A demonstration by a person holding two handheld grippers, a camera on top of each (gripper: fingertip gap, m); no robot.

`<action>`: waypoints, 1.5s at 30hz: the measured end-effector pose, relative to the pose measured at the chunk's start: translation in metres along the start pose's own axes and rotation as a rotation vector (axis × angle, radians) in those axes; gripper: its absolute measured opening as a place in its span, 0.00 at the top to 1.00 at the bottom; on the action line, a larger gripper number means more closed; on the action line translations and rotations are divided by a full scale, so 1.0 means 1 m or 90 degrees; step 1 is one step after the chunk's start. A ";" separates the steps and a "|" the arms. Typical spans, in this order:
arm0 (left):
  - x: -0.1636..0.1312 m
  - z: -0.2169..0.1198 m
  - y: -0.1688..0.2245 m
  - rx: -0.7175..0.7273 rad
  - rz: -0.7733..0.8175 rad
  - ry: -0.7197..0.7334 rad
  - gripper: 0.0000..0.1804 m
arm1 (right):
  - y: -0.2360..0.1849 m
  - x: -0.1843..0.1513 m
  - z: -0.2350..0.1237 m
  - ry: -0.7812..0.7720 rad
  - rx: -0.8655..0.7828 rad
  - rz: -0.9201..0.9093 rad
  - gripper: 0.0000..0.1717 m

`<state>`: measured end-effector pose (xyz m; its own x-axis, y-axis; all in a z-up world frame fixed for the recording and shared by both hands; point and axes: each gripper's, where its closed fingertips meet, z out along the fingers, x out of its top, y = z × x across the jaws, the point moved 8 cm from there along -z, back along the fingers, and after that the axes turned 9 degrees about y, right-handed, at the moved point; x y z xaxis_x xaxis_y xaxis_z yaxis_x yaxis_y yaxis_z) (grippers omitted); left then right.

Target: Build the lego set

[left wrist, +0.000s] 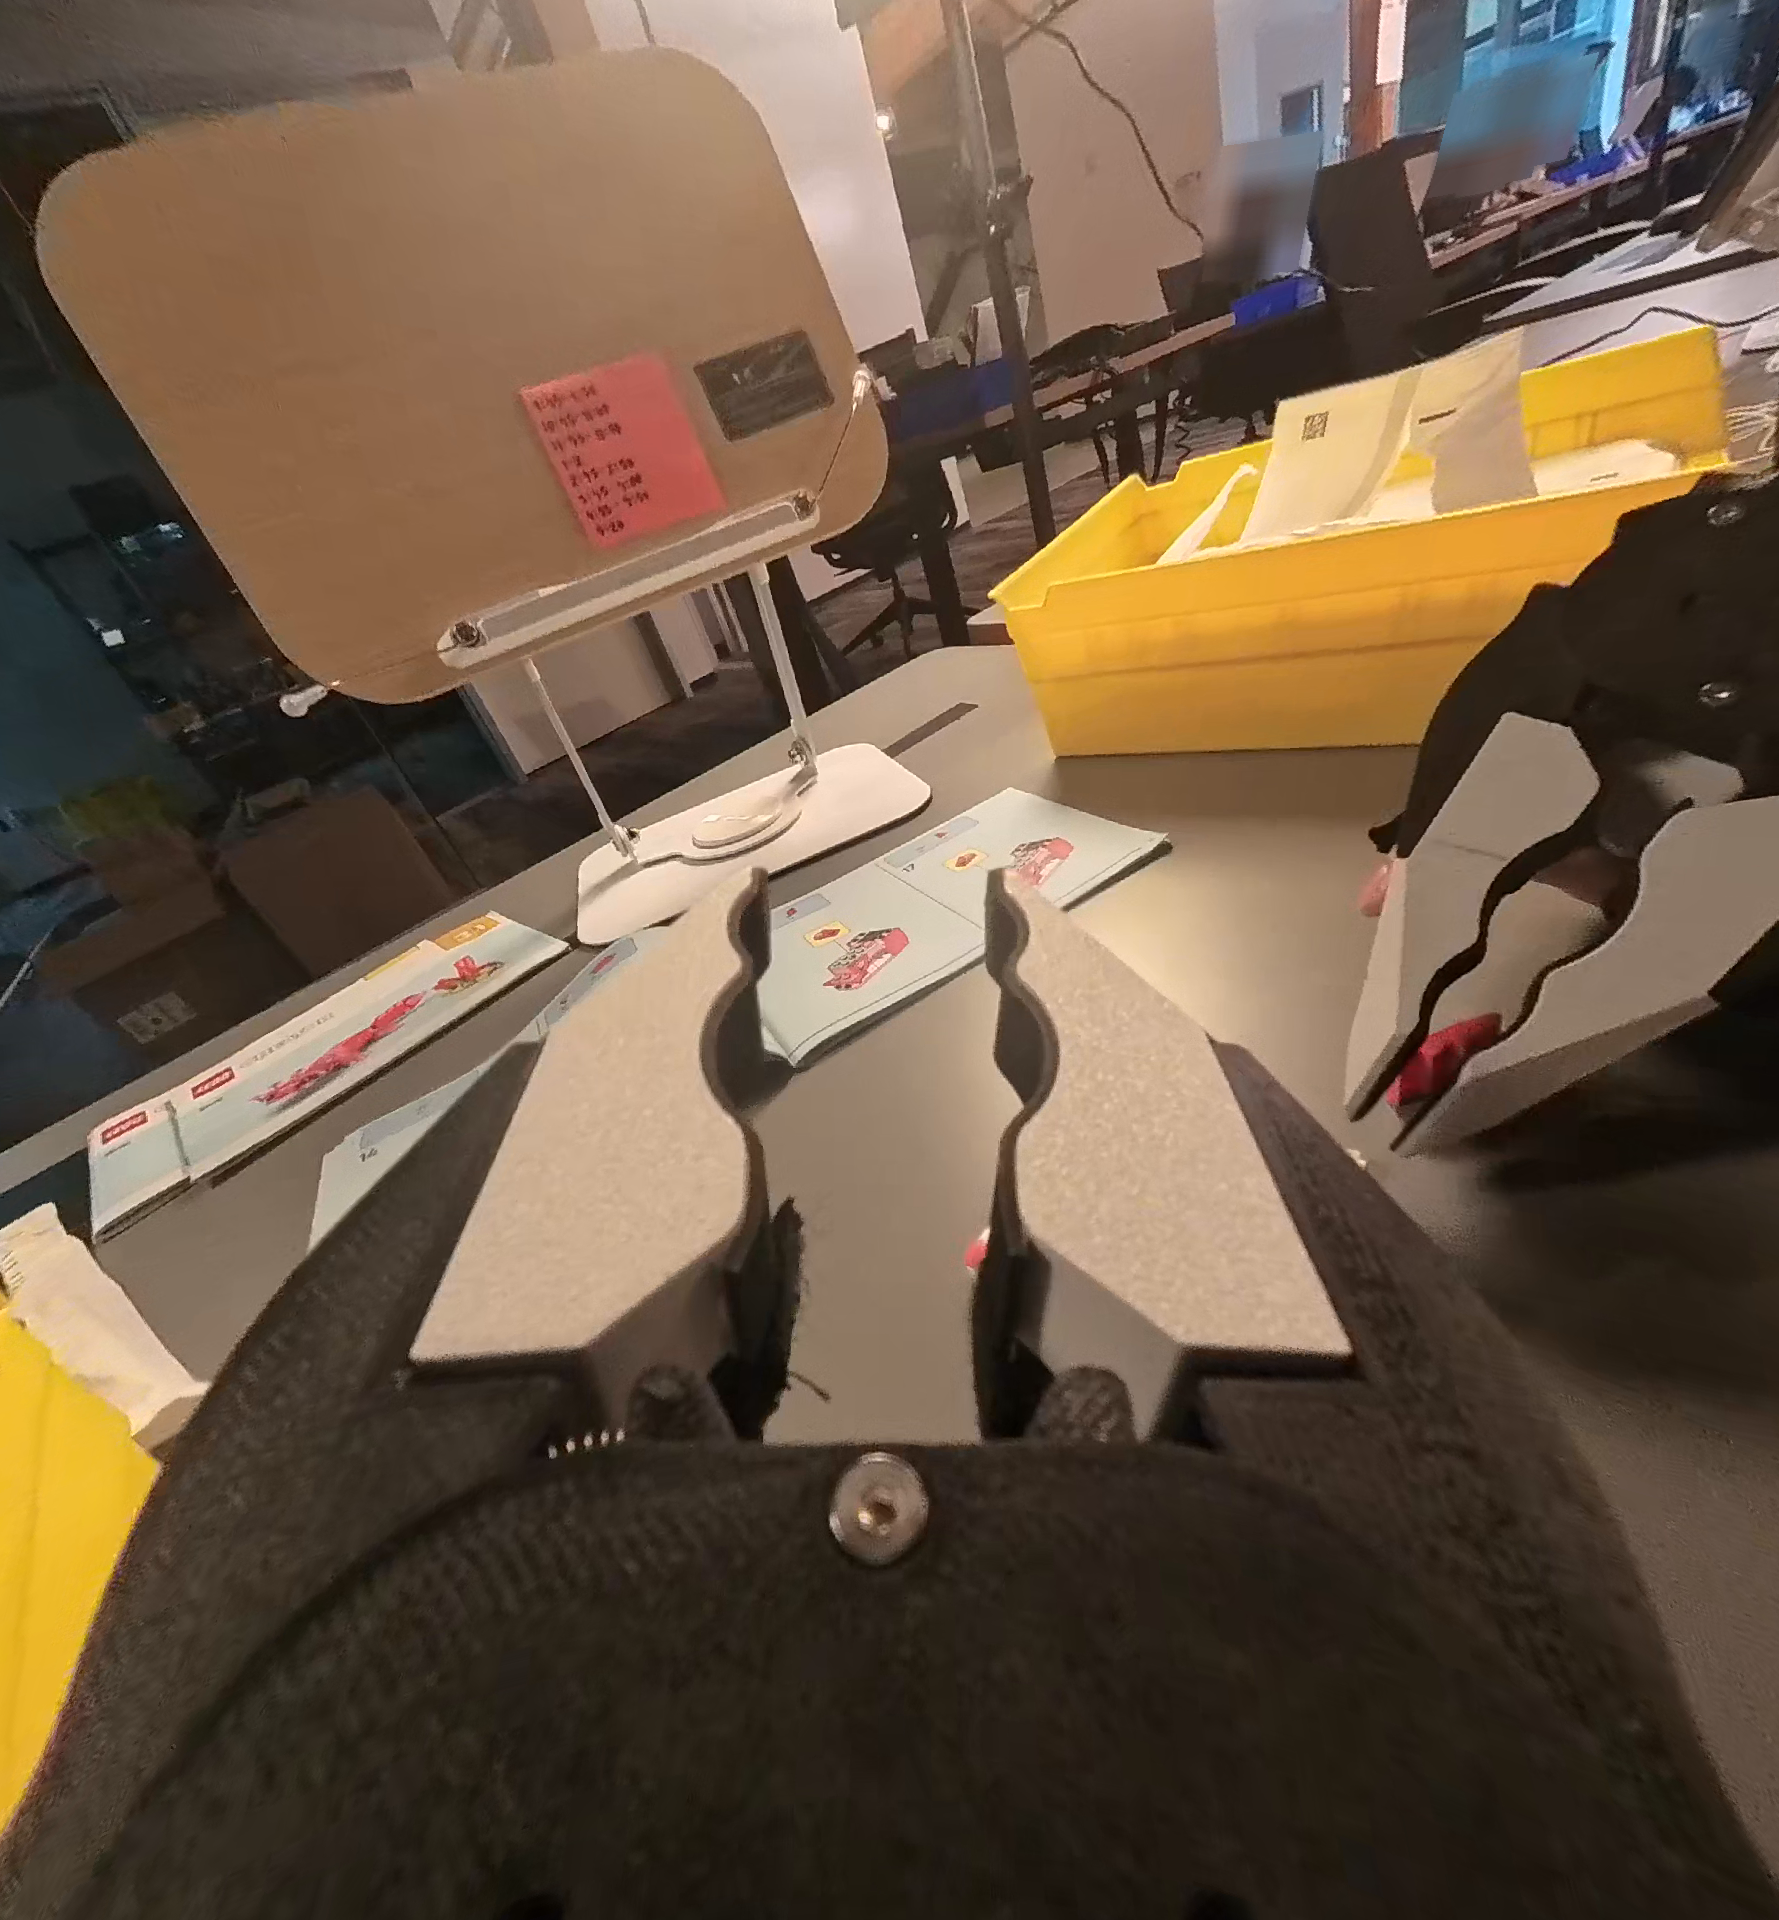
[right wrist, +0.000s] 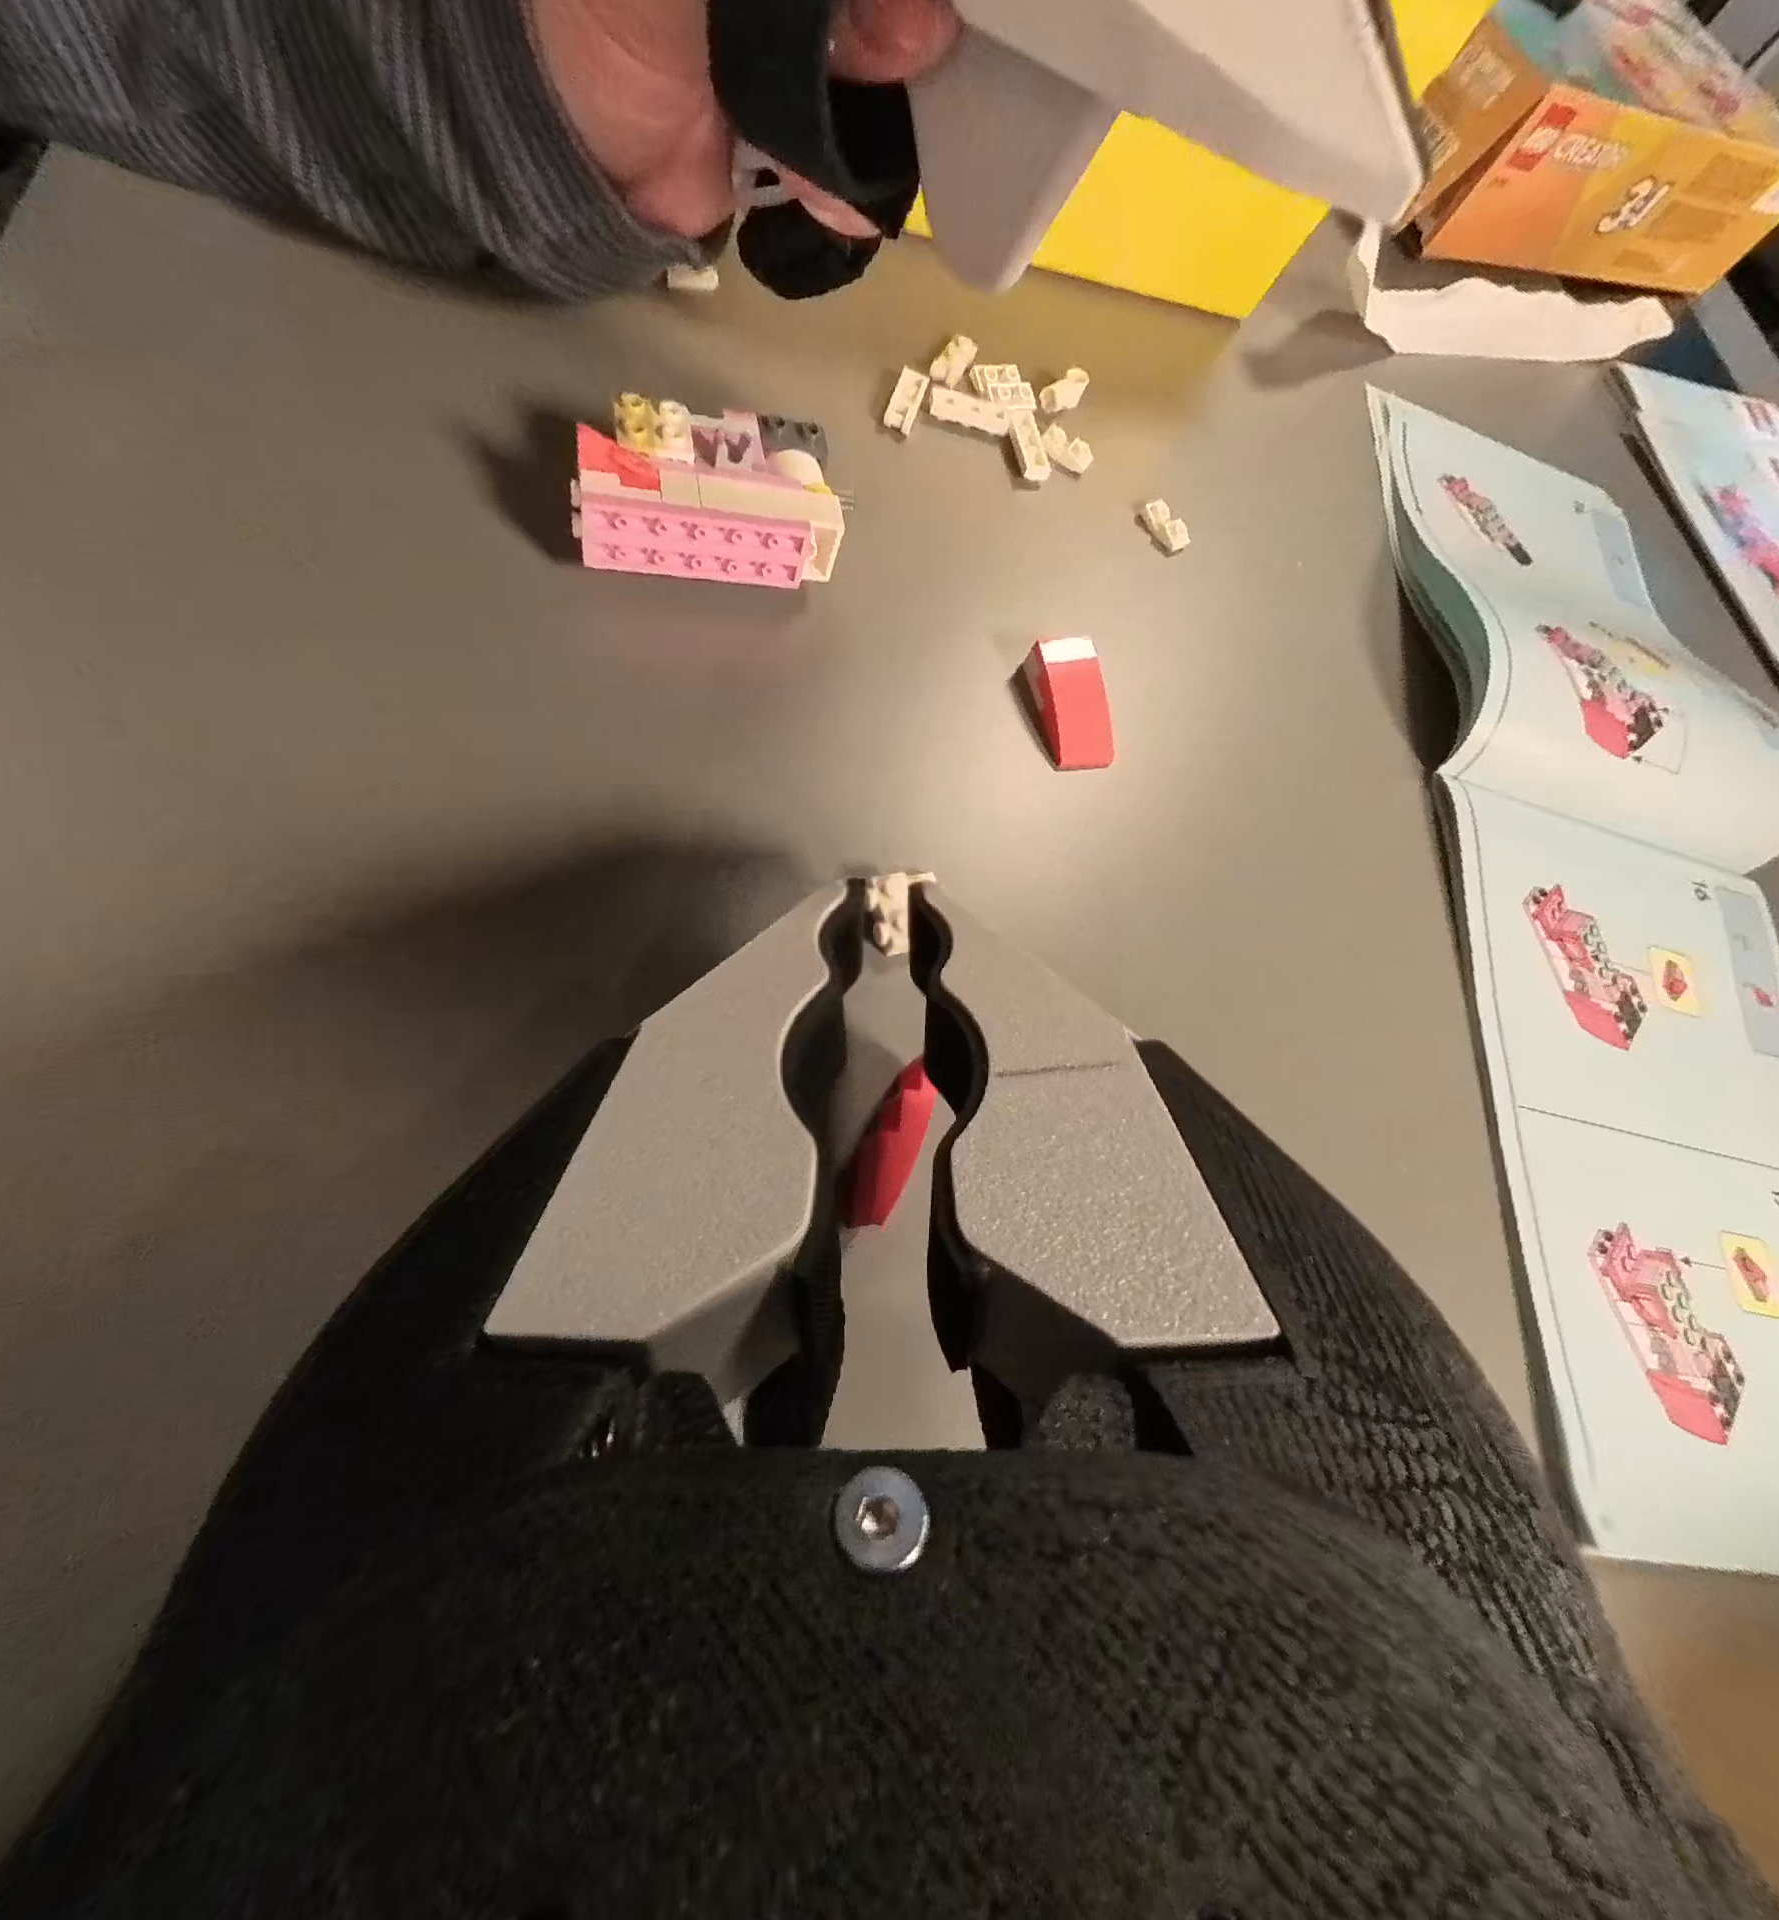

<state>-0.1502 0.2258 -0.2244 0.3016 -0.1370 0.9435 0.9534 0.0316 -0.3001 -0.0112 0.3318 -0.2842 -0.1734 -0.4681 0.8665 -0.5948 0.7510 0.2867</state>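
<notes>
The right gripper [right wrist: 887,914] has its two fingers pinched on a tiny cream brick [right wrist: 887,920], right at the tips, and both tips press on it. A red sloped piece [right wrist: 890,1158] also sits farther back between the same fingers, and the left wrist view shows that red piece [left wrist: 1441,1055] stuck in the narrow gap. This gripper hangs low over the gray table [right wrist: 241,779]. Just ahead of it lies another red sloped brick [right wrist: 1070,704], flat on the table. Farther off sits a pink brick model [right wrist: 703,499], and near that a small heap of cream bricks [right wrist: 999,416]. An open instruction booklet [right wrist: 1612,1039] lies to the right. The left gripper [left wrist: 874,904] has its fingers wide apart with nothing between them. It is up in the air over the open booklet [left wrist: 864,935]. Beyond it stands a wooden book stand [left wrist: 428,343] with a pink sticky note [left wrist: 620,462], and a yellow bin [left wrist: 1280,634] with white papers inside. A hand [right wrist: 656,125] in a gray sleeve holds that left gripper at the far side of the table, near a second yellow bin [right wrist: 1165,229] and an orange box [right wrist: 1591,177].
</notes>
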 end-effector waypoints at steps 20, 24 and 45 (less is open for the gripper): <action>0.000 0.000 0.001 -0.010 -0.082 0.031 0.74 | 0.001 -0.005 0.002 0.000 0.020 0.041 0.94; 0.002 -0.001 -0.001 -0.007 -0.081 0.037 0.74 | 0.000 -0.007 0.003 -0.017 0.027 0.044 0.96; -0.004 -0.003 -0.014 0.024 -0.212 0.031 0.75 | 0.002 -0.008 0.008 -0.046 0.011 0.073 0.97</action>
<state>-0.1649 0.2229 -0.2240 -0.0259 -0.1932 0.9808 0.9995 0.0144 0.0293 -0.0176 0.3337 -0.2941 -0.2963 -0.4123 0.8615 -0.5809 0.7938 0.1801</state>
